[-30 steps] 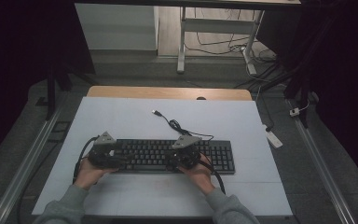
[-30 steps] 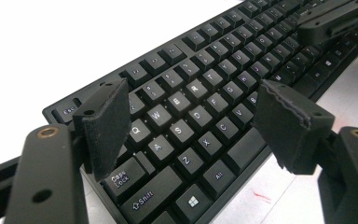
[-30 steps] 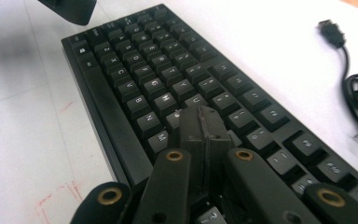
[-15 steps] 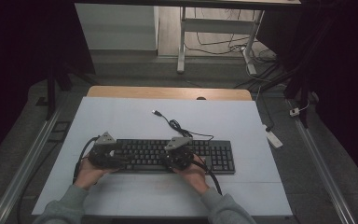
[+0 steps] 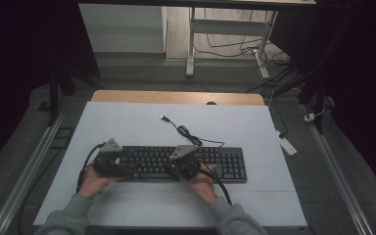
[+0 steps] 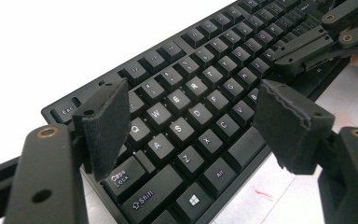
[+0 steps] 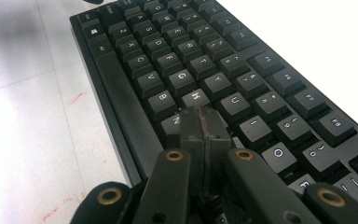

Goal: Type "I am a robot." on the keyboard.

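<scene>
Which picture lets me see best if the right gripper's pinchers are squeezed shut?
The right gripper view: the right gripper has both jaws pressed together, tips on the keyboard near H. The high view shows it small. The left gripper view catches its arms at the top right.

Dim high view with dark edges; both gripper views bright, the white table [image 6: 51, 42] overexposed, near jaws soft.

It looked like a lab or recording room rather than a home: a white work table [image 5: 127, 122] with a wooden far edge stood on grey carpet, with metal rails [image 5: 24, 171] along left and right, dark curtains at both sides, loose cables [image 5: 235, 49] on the far floor, and a white desk frame [image 5: 191, 44] beyond.
</scene>
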Action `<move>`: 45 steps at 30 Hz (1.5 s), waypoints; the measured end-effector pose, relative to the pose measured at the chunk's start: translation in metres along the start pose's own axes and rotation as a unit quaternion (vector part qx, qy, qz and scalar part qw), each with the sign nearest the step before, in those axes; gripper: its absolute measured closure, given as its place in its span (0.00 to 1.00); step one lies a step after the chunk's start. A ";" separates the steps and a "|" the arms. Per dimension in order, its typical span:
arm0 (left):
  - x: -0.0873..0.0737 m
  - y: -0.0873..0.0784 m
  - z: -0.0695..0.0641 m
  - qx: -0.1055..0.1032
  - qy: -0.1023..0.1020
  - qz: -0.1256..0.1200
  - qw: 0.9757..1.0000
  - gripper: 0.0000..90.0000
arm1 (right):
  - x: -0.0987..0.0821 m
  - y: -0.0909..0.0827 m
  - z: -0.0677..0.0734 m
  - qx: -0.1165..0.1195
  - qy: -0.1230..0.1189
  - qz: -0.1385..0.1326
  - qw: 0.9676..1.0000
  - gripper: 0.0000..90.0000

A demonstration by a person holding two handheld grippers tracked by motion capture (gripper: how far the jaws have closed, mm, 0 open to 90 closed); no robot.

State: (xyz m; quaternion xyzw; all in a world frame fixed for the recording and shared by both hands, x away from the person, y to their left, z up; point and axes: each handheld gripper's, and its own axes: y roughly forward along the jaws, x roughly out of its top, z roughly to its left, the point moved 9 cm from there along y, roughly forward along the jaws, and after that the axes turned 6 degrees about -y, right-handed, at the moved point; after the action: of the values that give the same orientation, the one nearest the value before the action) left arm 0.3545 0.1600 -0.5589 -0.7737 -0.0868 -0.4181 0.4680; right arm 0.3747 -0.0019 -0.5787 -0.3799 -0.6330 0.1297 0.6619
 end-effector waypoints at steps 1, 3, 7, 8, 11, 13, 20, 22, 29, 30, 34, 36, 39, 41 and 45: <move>0.000 0.000 0.000 0.000 0.000 0.000 1.000 0.30 | 0.000 0.000 0.000 -0.001 -0.002 0.001 1.000 0.99; 0.000 0.000 0.000 0.000 0.000 0.001 1.000 0.30 | 0.000 0.001 0.000 -0.002 -0.002 0.003 1.000 0.99; -0.001 0.001 0.000 0.001 0.002 0.003 1.000 0.30 | -0.002 0.002 0.000 -0.004 0.000 0.011 1.000 1.00; -0.001 0.001 -0.001 0.000 0.003 0.003 1.000 0.30 | -0.002 0.002 0.000 -0.004 0.000 0.009 1.000 0.99; -0.001 0.001 0.000 0.001 0.001 0.001 1.000 0.30 | 0.000 -0.001 0.000 -0.009 -0.006 0.002 1.000 1.00; -0.001 0.000 0.000 0.001 0.001 0.000 1.000 0.30 | 0.003 -0.005 -0.001 -0.008 -0.003 -0.008 1.000 0.99; -0.001 0.000 0.001 0.001 0.001 0.000 1.000 0.30 | 0.003 -0.023 -0.008 -0.017 0.009 -0.029 0.999 0.95; 0.000 0.000 0.001 0.001 0.001 -0.001 1.000 0.30 | 0.000 -0.027 -0.011 -0.020 0.017 -0.032 0.999 0.93; 0.000 -0.001 0.001 0.002 -0.001 -0.002 1.000 0.30 | -0.012 -0.043 -0.021 -0.037 0.033 -0.035 0.998 0.79; 0.000 -0.001 0.001 0.002 -0.001 -0.002 1.000 0.30 | -0.014 -0.045 -0.022 -0.038 0.035 -0.037 0.998 0.78; 0.000 -0.001 0.001 0.003 0.000 -0.002 1.000 0.30 | -0.022 -0.055 -0.026 -0.048 0.034 -0.037 0.998 0.74; -0.001 0.000 0.001 0.003 0.000 -0.002 1.000 0.30 | -0.026 -0.062 -0.028 -0.054 0.039 -0.038 0.997 0.72; -0.001 -0.001 0.002 0.004 0.001 -0.002 1.000 0.30 | -0.034 -0.071 -0.032 -0.061 0.044 -0.038 0.996 0.71; 0.000 -0.001 0.002 0.003 0.002 -0.002 1.000 0.30 | -0.038 -0.077 -0.034 -0.065 0.046 -0.041 0.996 0.70; 0.000 -0.001 0.002 0.004 0.002 -0.002 1.000 0.30 | -0.048 -0.088 -0.038 -0.074 0.051 -0.041 0.995 0.68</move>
State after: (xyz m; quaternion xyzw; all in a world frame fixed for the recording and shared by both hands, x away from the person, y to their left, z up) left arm 0.3550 0.1624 -0.5590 -0.7712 -0.0892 -0.4201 0.4700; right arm 0.3748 -0.1057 -0.5525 -0.4077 -0.6215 0.0353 0.6680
